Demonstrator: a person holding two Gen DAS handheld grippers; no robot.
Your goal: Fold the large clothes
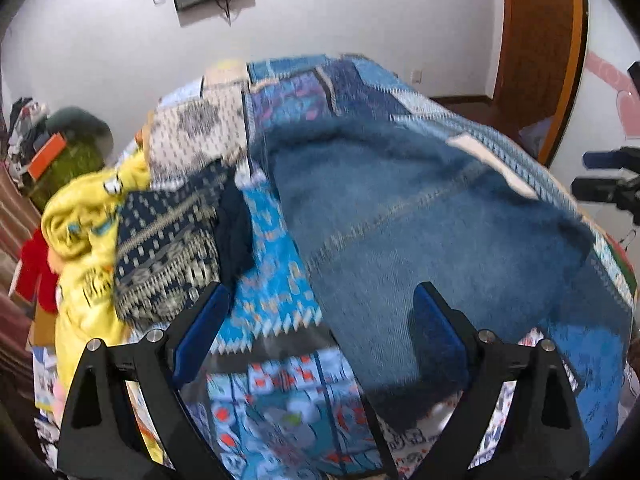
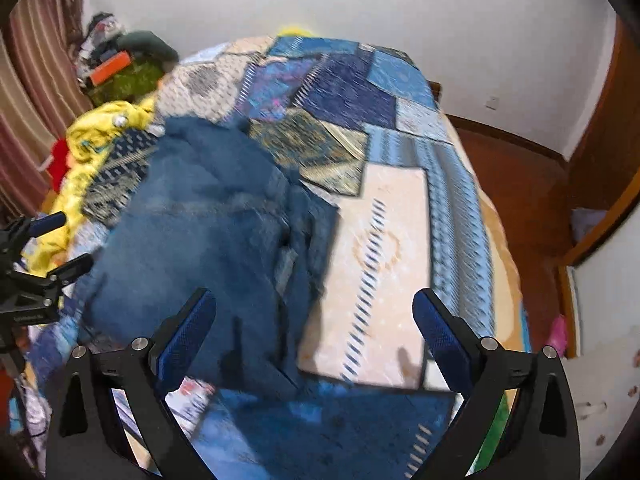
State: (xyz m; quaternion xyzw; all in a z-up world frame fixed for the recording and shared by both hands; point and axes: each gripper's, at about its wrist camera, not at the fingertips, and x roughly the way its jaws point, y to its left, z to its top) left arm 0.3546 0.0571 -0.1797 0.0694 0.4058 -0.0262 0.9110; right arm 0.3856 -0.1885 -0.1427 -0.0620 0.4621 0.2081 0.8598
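A large pair of blue jeans [image 1: 432, 220] lies crumpled on the patchwork bedspread [image 1: 276, 248]; it also shows in the right wrist view [image 2: 200, 232]. My left gripper [image 1: 320, 320] is open and empty, hovering above the jeans' near left edge. My right gripper [image 2: 316, 320] is open and empty, above the jeans' right edge and the beige patch. The right gripper shows at the right edge of the left wrist view [image 1: 608, 176]. The left gripper shows at the left edge of the right wrist view [image 2: 52, 244]. Both views are motion-blurred.
A pile of clothes sits at the bed's left: a yellow garment [image 1: 80, 232], a navy patterned one [image 1: 164, 248], a red one [image 1: 36, 276]. A green cluttered stand [image 2: 124, 76] is by the striped curtain [image 2: 28, 92]. Wooden floor [image 2: 516, 184] and a door frame [image 1: 536, 40] lie to the right.
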